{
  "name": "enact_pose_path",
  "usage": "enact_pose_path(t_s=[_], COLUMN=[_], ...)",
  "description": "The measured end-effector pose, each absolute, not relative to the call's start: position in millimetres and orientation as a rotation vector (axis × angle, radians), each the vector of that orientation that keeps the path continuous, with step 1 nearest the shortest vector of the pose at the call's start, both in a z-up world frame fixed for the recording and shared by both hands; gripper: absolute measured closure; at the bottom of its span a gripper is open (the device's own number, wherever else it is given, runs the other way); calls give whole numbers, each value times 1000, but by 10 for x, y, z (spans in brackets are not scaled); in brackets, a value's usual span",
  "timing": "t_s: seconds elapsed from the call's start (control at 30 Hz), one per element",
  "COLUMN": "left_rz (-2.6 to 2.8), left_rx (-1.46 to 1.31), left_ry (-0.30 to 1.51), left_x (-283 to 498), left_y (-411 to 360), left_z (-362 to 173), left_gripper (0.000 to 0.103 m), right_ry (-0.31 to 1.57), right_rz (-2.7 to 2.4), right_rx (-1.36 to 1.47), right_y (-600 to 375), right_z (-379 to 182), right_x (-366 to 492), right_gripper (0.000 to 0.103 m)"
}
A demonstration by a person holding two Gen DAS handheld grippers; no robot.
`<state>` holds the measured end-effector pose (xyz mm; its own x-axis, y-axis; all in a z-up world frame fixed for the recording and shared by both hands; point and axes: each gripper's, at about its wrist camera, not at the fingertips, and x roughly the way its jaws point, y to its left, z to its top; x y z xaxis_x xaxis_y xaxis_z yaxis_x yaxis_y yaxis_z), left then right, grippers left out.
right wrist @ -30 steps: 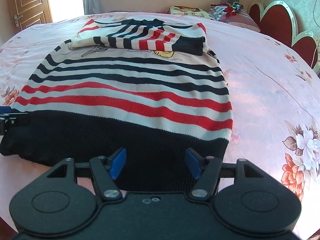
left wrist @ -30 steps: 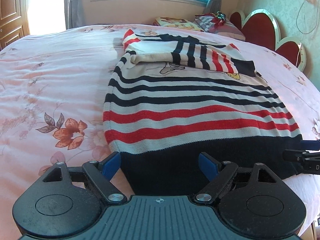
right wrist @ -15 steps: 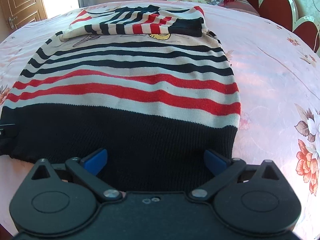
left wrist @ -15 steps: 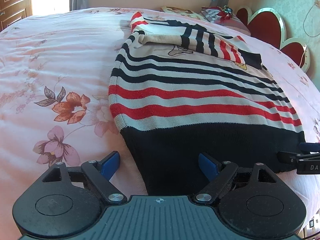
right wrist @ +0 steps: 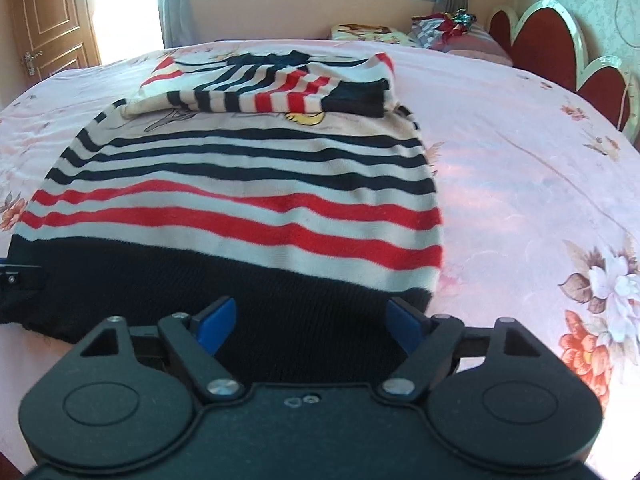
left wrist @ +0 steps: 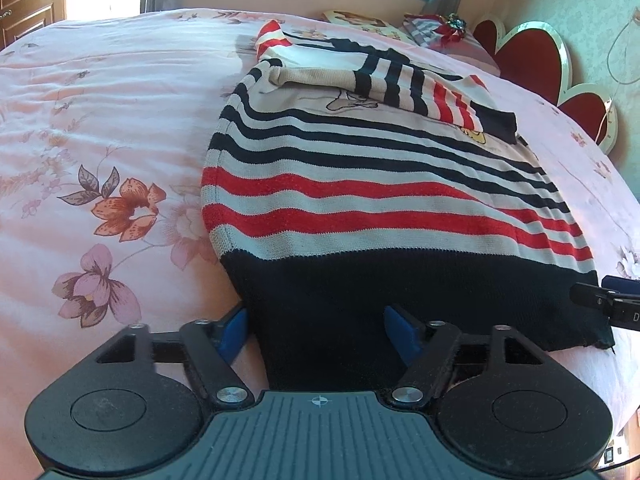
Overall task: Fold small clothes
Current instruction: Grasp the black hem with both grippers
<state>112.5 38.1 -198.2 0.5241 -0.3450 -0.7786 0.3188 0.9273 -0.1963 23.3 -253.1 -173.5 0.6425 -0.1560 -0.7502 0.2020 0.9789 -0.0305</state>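
A small striped knit sweater (left wrist: 360, 184) in black, white and red lies flat on the pink bed, its sleeves folded across the chest at the far end; it also shows in the right wrist view (right wrist: 248, 184). Its black hem band faces me. My left gripper (left wrist: 320, 330) is open with the hem's left corner between its blue pads. My right gripper (right wrist: 310, 320) is open over the hem's right corner. Each gripper shows at the edge of the other's view.
The pink floral bedspread (left wrist: 100, 128) spreads to the left and right of the sweater. Pillows (right wrist: 372, 32) and a red heart-shaped headboard (right wrist: 532, 36) stand at the far right. A wooden door (right wrist: 44, 20) is at the far left.
Both grippers have moved forward onto the hem, which now lies between their pads. The right gripper's jaws widened, then narrowed a little. The sweater has not moved.
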Motion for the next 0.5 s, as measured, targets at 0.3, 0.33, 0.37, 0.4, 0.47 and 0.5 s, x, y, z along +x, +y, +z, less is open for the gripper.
enact_pose_path(t_s=[0.3,0.33,0.37,0.4,0.47,0.5], left_rz=[-447,-454,-465,-475,-493,-494], left_rx=[-111,-113,-122,-127,-132,-147], left_ry=[1002,1004,1010,1013,1031,1040], left_x=[1156,1152,1157,1156,1165,1173], left_y=[435,429,422,415,396,398], left_z=[-1973,-1973,-1976,-1975,-1982,-1992], left_gripper=[60,60,60,63,90,89], right_ry=[928,925,925,927,933,939], right_rz=[-292,-289,-280,-264,-230,-215], right_rx=[224,227,226,230,237,239], right_y=[-3022,-3006,-2985,-2969,-2928,-2917], right_z=[-1843,-1852,-1849,-1848,-1825,-1822], right_x=[69,56,55,59,71,82], right_gripper=[29,30,32,34,54,56])
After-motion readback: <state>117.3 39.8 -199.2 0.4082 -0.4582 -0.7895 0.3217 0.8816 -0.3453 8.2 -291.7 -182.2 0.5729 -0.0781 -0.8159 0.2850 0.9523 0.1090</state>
